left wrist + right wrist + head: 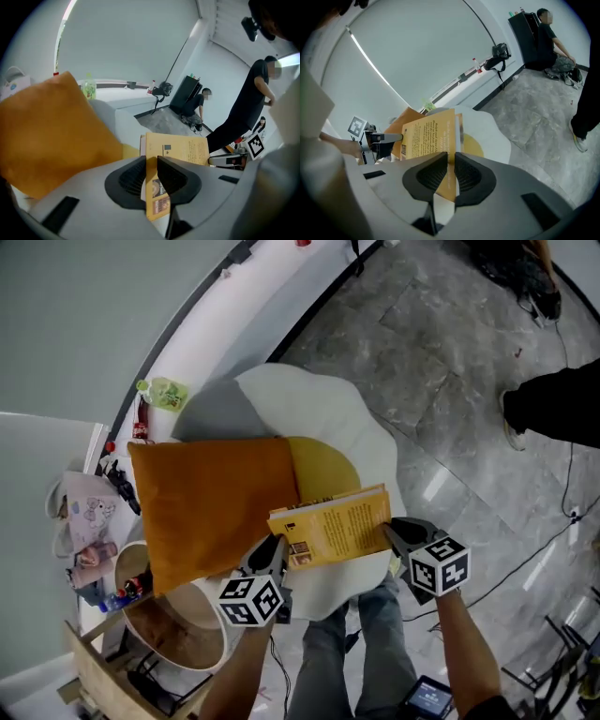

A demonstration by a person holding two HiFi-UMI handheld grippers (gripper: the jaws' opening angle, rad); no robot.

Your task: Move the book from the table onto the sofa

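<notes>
Left tongs and right tongs each clamp an opposite edge of the book above the white sofa.

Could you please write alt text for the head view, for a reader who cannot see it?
Two handheld grippers, the left gripper and the right gripper, clamp opposite ends of a yellow paperback book over a white scalloped sofa. A square orange fabric cushion lies on the sofa beside the book, and grey stone floor stretches beyond.
</notes>
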